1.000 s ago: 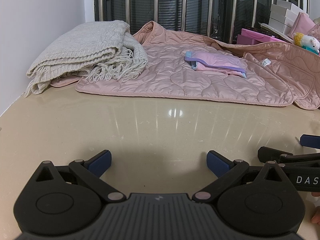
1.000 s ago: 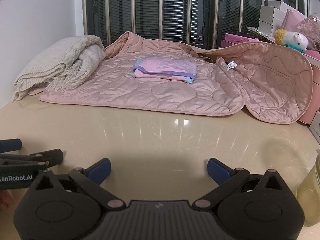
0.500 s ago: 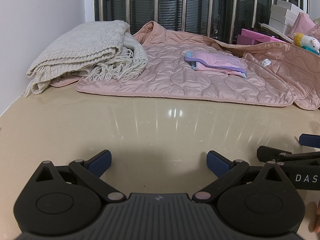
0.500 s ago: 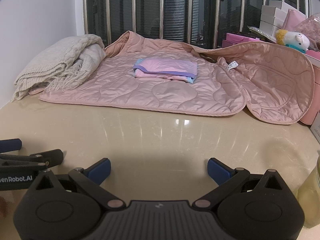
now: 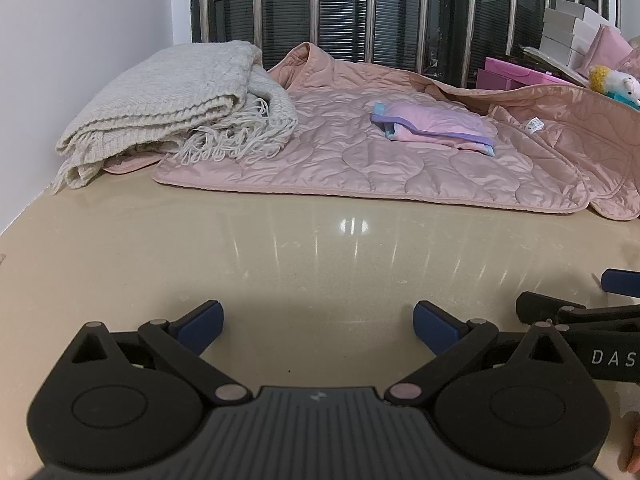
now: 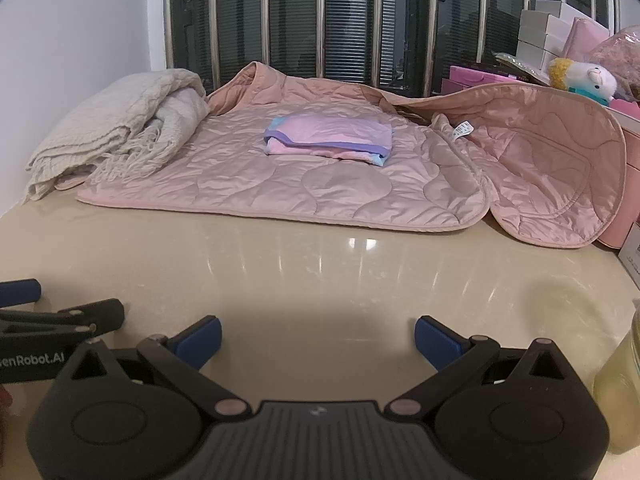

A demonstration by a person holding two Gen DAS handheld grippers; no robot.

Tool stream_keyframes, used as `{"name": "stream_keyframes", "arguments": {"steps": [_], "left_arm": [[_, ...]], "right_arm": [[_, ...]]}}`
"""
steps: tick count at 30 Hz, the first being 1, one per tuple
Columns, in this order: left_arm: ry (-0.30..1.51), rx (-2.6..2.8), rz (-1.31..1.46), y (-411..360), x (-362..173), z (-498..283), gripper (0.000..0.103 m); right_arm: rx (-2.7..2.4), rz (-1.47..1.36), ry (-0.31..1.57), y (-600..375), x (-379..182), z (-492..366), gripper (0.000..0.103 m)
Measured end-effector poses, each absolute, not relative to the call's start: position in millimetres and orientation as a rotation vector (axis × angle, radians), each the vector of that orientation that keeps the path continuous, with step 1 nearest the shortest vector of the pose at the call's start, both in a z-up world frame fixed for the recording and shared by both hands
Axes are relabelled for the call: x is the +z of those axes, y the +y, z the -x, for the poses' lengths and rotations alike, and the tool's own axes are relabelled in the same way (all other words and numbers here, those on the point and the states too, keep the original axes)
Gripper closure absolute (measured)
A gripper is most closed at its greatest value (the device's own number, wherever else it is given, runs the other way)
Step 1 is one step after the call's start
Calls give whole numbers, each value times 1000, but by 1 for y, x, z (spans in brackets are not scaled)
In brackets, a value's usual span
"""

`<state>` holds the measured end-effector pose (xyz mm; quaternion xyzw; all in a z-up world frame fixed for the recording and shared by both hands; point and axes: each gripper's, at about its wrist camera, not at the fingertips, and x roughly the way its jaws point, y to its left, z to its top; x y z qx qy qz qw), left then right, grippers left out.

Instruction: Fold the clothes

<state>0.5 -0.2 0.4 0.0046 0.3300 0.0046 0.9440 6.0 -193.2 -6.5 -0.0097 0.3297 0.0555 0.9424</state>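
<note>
A pink quilted jacket (image 5: 360, 160) lies spread flat at the far side of the beige table (image 5: 280, 264); it also shows in the right wrist view (image 6: 320, 184). A small folded pink and purple garment (image 5: 434, 128) lies on top of it, seen too in the right wrist view (image 6: 328, 140). A folded cream knit scarf with fringe (image 5: 176, 104) lies at the jacket's left edge (image 6: 112, 136). My left gripper (image 5: 316, 324) is open and empty, low over the bare table near its front. My right gripper (image 6: 318, 336) is open and empty beside it, on the right.
A window with metal bars is behind the table. Pink boxes (image 6: 480, 76), white boxes (image 6: 540, 36) and a plush toy (image 6: 584, 80) crowd the far right. A yellowish jar (image 6: 620, 384) stands at the right near my right gripper. A white wall is at the left.
</note>
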Motion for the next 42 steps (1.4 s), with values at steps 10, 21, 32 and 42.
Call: {"name": "stream_keyframes", "arguments": {"steps": [10,21,32,42], "left_arm": [[677,-1,-9,1,1,-3,1],[483,-156,105,22,95,-92,0],[882,-221,524,8,38,-297,32],[906,-301,671,1,21,-319,92]], "right_arm": [[114,21,672,-193,-7,-7,0],[278,-253,588,-241,68,-77,5],[232,-754,749,-311,26,-249,25],[147,-594,750,-296,11,-284,96]]}}
